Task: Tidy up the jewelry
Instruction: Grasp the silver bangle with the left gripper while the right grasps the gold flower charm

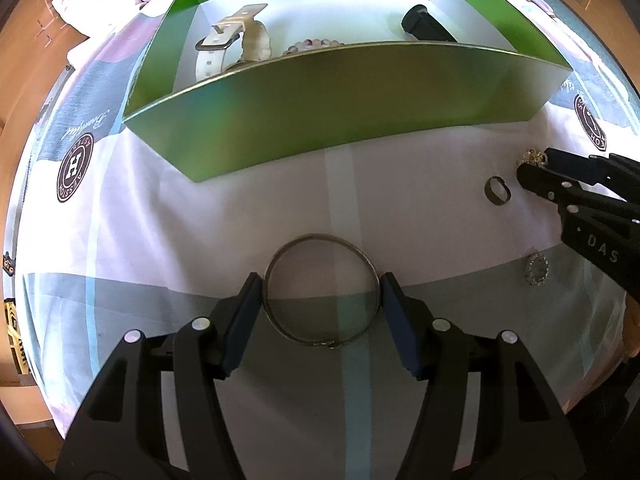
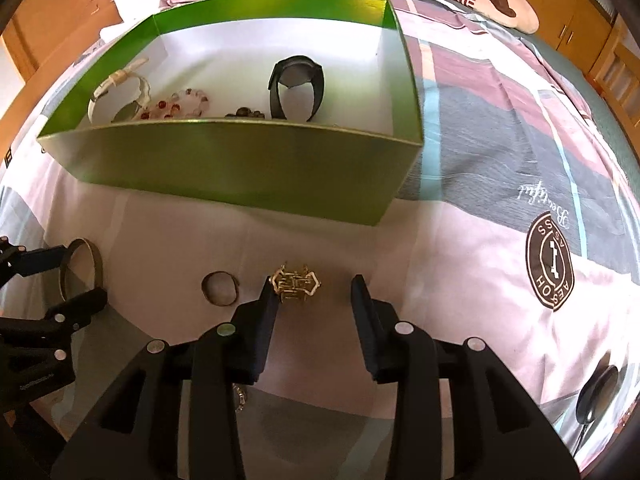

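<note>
Covering the bed, patchwork bedsheet (image 2: pixel 500 184); wooden cabinets (image 2: pixel 600 52) behind.

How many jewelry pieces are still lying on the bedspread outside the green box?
4: a bangle between the left gripper's fingers, a small ring, a gold ornament at the right gripper, and a sparkly ring. The grippers may hide others.

Each black gripper (image 1: pixel 322 284) has silver screws and dark-blue finger pads (image 1: pixel 240 320).
</note>
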Demonstrator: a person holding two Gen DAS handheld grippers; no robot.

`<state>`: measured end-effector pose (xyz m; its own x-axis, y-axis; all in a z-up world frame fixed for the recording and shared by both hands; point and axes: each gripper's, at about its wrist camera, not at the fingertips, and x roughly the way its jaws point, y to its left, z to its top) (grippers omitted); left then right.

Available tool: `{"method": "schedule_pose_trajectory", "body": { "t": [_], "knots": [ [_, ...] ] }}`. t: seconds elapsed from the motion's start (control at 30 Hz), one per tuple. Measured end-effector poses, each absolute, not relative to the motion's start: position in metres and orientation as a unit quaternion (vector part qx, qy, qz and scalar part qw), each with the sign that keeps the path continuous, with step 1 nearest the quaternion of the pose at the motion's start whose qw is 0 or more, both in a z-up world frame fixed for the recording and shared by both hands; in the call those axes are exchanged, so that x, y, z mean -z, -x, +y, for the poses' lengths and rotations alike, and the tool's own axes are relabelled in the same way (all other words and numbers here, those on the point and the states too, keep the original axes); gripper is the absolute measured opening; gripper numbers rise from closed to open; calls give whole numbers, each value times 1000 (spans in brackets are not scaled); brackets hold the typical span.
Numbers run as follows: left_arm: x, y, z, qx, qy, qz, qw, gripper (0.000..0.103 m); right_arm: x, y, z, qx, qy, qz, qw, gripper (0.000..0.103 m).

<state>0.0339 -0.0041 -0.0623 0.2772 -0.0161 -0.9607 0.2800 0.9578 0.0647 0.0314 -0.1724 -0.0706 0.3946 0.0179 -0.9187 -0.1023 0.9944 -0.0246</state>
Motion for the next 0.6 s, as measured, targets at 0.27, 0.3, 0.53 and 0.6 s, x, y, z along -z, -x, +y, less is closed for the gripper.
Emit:
{"method": "schedule_pose_trajectory", "body": {
  "t": [0.27,0.3,0.53,0.6],
  "knots": [
    [66,-31,-12,93,-113,593,792,61,69,-32,-172,-48,32,548,834,21],
    [73,-32,-9,94,-113,592,792,61,68,-32,-170,-49,38,548,834,21],
    [70,-32,-10,93,-116,584,798,60,59,-28,-168,-61,29,541,838,21],
    [64,-32,-9,93,-112,576,805,60,55,-27,-170,-65,23,536,841,21]
  ]
}}
